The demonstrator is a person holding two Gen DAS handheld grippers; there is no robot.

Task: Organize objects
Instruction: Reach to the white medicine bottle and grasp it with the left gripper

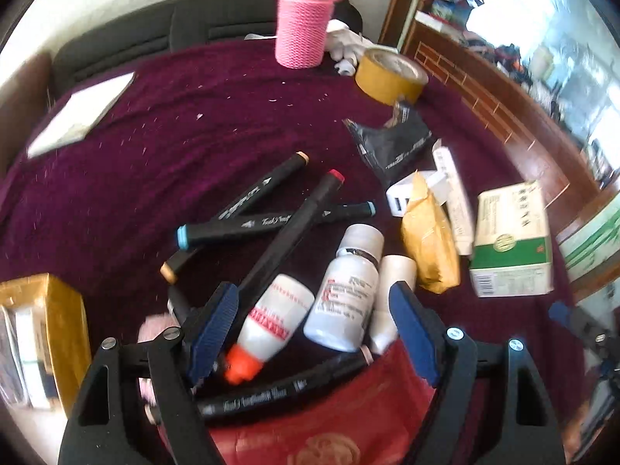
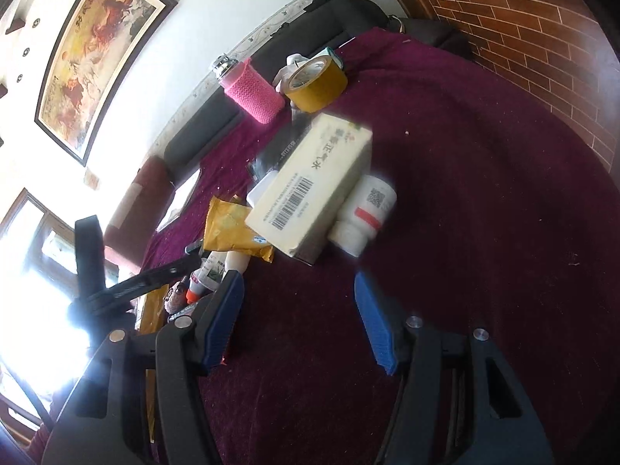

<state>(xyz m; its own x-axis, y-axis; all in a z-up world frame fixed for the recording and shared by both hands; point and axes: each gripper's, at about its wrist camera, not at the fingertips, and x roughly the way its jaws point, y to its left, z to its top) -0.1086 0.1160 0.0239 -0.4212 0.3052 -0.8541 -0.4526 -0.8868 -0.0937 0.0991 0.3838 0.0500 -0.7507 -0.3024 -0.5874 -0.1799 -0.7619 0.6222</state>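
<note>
Left gripper (image 1: 314, 333) jaws apart over 3 bottles — orange-capped bottle (image 1: 271, 321) nearest; square up, close on body. Right gripper (image 2: 300, 316) jaws apart, empty, near medicine box (image 2: 310, 190) on table.

There are four black markers (image 1: 255, 197), (image 1: 279, 221), (image 1: 286, 240), (image 1: 283, 391). There are three small white bottles (image 1: 271, 321), (image 1: 345, 290), (image 2: 362, 213), and one more pale one (image 1: 391, 302). There is one roll of yellow tape (image 1: 391, 73), one pink knitted cup (image 1: 304, 25), one medicine box (image 1: 511, 240) and one yellow packet (image 1: 428, 244).
</note>
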